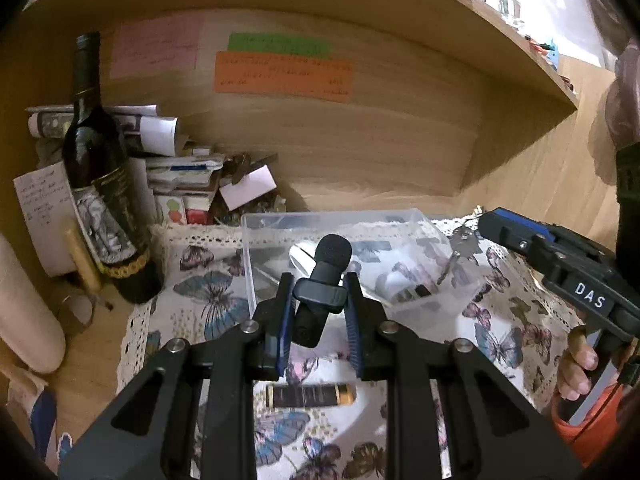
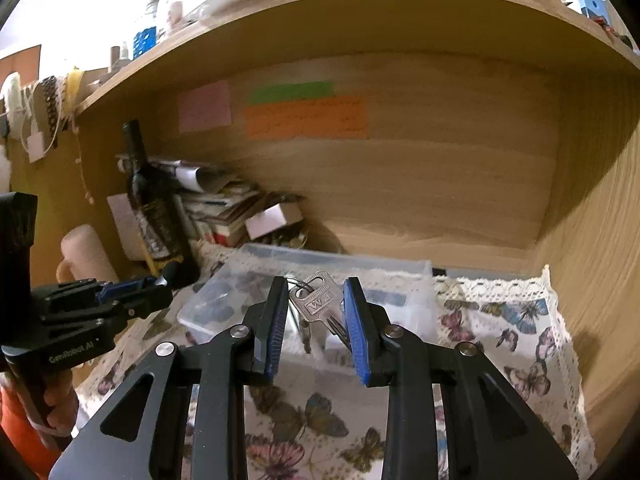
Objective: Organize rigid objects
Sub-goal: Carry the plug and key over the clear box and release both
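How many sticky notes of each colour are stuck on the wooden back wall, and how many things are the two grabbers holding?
Pink note: 1
Green note: 1
Orange note: 1
Microphone, held in the left gripper: 1
Key, held in the right gripper: 1
Total: 3 notes and 2 held things, 5 in all.

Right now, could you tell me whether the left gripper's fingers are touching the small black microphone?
Touching. The left wrist view shows the left gripper with both blue-padded fingers pressed against the body of the microphone, holding it above the clear plastic box.
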The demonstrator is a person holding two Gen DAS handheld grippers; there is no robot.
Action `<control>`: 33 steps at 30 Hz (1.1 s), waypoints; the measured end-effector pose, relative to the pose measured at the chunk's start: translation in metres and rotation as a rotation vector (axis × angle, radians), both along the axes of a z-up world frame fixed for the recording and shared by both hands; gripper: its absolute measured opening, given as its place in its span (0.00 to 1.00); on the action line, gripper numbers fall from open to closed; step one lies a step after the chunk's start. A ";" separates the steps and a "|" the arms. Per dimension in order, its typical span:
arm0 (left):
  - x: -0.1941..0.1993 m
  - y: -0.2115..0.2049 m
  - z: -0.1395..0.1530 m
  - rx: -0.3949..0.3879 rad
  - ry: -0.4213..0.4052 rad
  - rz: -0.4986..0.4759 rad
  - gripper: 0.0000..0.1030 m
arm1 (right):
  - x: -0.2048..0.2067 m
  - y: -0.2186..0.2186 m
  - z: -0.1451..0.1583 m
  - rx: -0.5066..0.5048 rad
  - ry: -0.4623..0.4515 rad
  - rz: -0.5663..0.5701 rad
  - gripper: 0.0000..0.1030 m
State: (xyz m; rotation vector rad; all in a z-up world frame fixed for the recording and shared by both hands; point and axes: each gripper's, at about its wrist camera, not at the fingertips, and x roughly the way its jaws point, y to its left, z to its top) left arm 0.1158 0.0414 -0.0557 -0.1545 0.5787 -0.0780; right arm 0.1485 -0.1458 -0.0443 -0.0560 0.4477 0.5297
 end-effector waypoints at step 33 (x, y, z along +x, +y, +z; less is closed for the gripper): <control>0.095 -0.025 -0.060 0.042 0.201 -0.081 0.23 | 0.074 0.001 -0.069 -0.070 0.249 -0.076 0.26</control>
